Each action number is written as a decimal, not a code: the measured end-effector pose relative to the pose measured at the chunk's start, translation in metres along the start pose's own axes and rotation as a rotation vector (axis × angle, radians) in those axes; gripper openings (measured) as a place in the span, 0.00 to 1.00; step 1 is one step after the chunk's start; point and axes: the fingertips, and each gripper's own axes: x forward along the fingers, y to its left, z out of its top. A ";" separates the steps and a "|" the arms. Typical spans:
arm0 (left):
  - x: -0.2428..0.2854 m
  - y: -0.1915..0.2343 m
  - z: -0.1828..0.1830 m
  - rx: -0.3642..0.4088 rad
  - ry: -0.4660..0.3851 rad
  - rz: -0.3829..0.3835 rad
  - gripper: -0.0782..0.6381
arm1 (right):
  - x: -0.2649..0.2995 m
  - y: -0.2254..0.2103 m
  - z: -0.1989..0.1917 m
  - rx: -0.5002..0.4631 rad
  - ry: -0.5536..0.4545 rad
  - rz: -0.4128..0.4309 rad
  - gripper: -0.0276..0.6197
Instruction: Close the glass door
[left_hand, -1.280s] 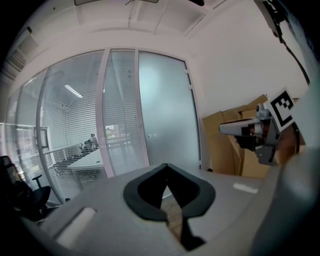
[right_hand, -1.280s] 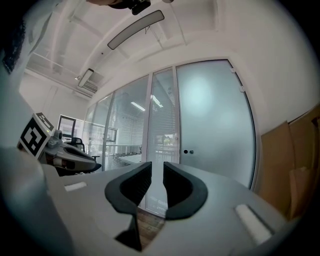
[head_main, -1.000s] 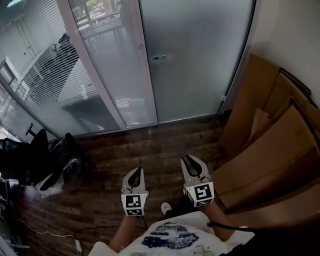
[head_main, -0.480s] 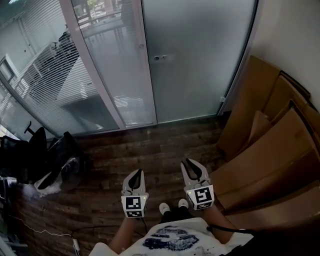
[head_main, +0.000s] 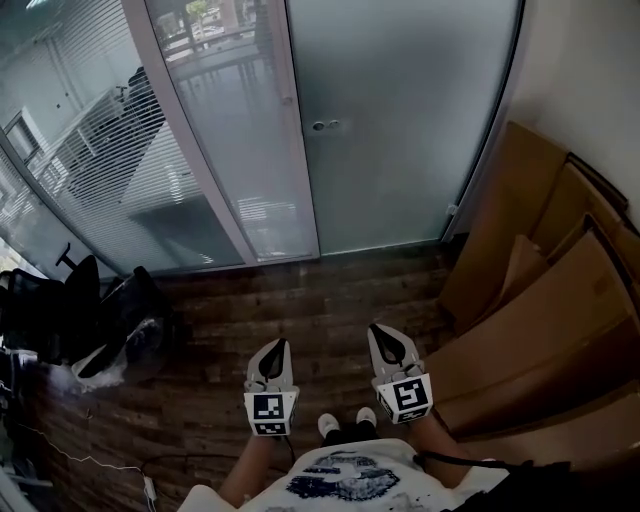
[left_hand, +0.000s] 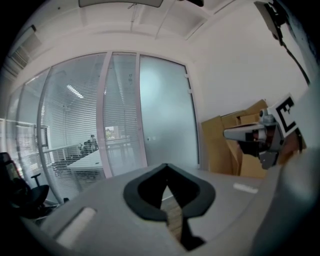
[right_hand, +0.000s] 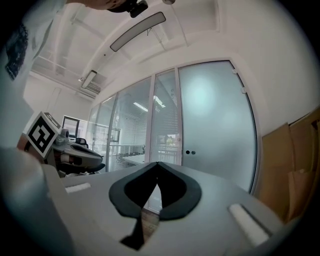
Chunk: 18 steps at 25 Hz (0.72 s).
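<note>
Both grippers are held low over the wooden floor (head_main: 300, 310), well apart from the glass door (head_main: 400, 120), which stands ahead of them and reaches well above them.

The door is an upright frosted pane set square across the line of approach. Its lock (head_main: 323, 126) sits near its left edge, and its hinge fittings are on the right edge.

The lock lies ahead and roughly midway between the grippers, so neither is clearly nearer.

The left gripper (head_main: 274, 344) has its jaws together and holds nothing. The right gripper (head_main: 383, 332) has just been closing and is now also fully together and empty.

Stacked cardboard (head_main: 540, 280) crowds the right side.

- **Unclear:** whether the door already sits flush in its frame.
- **Hidden:** the frosting hides everything behind the door.
- **Too small to read:** the lock shows only as two dark dots.
</note>
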 end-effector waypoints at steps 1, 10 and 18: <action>0.003 0.000 0.001 0.002 0.001 0.003 0.11 | 0.001 -0.002 0.000 0.003 -0.003 0.007 0.05; 0.023 -0.008 0.015 0.017 -0.003 0.015 0.11 | 0.010 -0.024 0.010 -0.032 -0.020 0.025 0.05; 0.040 -0.014 0.019 0.023 -0.004 0.003 0.11 | 0.013 -0.040 0.002 -0.022 -0.007 0.014 0.05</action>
